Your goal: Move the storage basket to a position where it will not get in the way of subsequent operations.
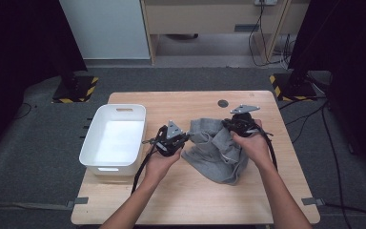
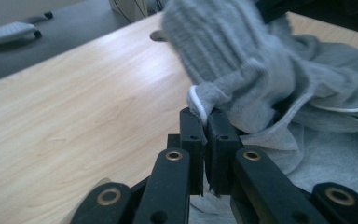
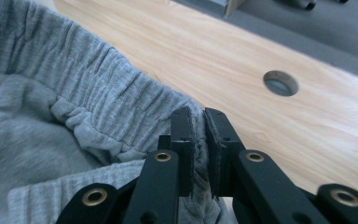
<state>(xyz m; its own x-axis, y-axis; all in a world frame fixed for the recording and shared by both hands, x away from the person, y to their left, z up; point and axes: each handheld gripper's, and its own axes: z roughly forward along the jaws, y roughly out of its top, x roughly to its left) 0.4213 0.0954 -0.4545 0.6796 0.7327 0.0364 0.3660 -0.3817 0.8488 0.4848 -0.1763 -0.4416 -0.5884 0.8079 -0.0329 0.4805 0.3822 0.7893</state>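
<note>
A crumpled grey knit garment [image 1: 217,148] with a ribbed elastic waistband lies on the middle of the wooden table [image 1: 190,200]. My left gripper [image 1: 187,137] is at its left edge, shut on a fold of the grey cloth [image 2: 223,100] with a white cord showing at the pinch. My right gripper [image 1: 226,124] is at the garment's far right edge, shut on the ribbed waistband [image 3: 102,112]. In both gripper views the jaws [image 2: 204,126] [image 3: 198,126] clamp fabric between the pads. The cloth between the two grippers is lifted and bunched.
A white plastic bin [image 1: 115,138] with nothing in it stands at the table's left edge, close to my left hand. A round cable hole [image 1: 223,103] [image 3: 280,83] sits in the tabletop behind the garment. Bare wood lies in front of the garment.
</note>
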